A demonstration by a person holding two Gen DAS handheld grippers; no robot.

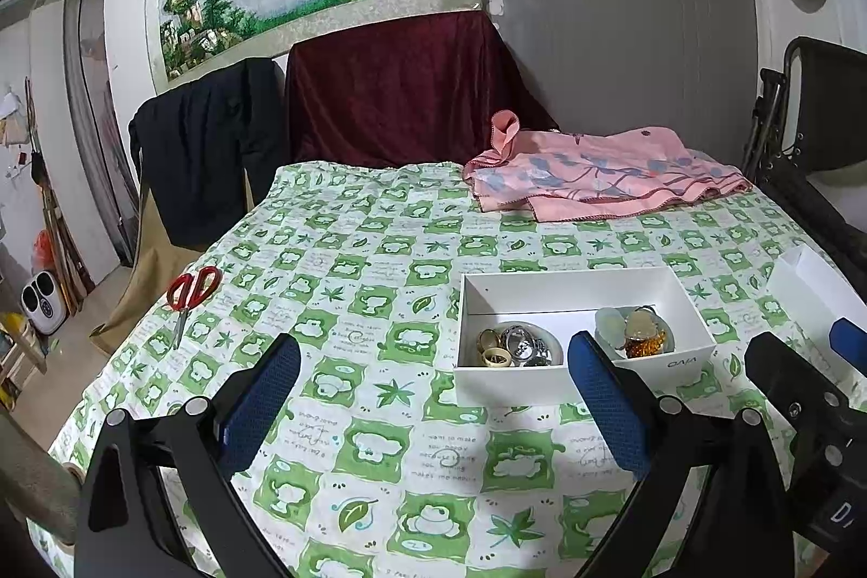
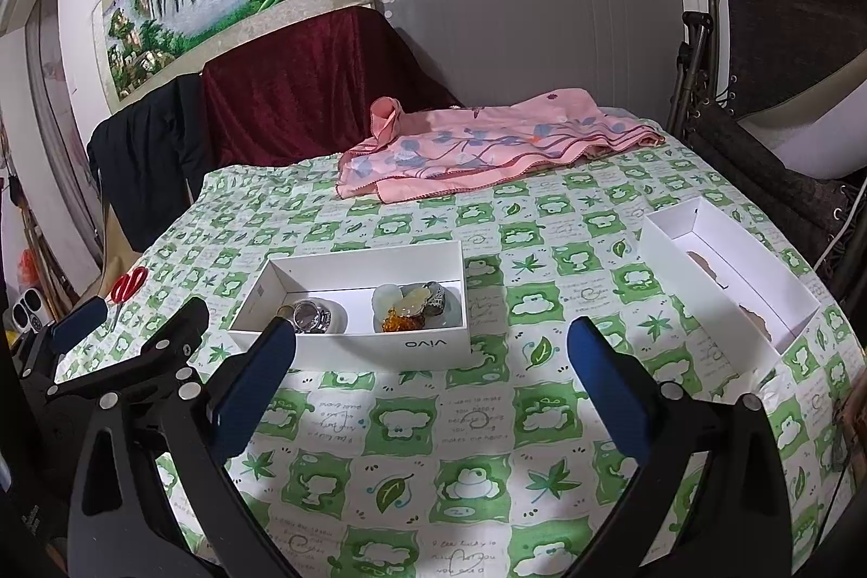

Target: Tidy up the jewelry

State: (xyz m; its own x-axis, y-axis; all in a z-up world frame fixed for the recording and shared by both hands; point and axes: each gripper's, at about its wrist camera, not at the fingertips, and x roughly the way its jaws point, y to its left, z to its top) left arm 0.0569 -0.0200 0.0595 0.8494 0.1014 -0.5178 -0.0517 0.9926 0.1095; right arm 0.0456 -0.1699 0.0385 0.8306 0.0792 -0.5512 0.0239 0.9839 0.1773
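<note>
Left tool [image 1: 433,394]: released, its blue textured pads spread wide, nothing between them, hovering above the table [image 1: 379,469], which wears a soft green-and-white checked cloth printed with frogs and leaves. Right tool [image 2: 433,388]: likewise released and empty, low in its frame.

The jewelry sits in a shallow rectangular white cardboard box [image 2: 433,348], centre-left of the right view, in two small round dishes. The left dish [image 1: 552,342] carries metallic rings and a pale bangle; the right dish [image 1: 669,339] carries pale jade-like pieces and a cluster of amber beads [image 1: 645,346].

A second white box [image 2: 758,274] lies well apart at the right edge, a ragged brown scrap inside. Red-handled scissors [image 1: 189,293] lie at left. A crumpled pink floral cloth [image 1: 607,171] lies at the far edge.
</note>
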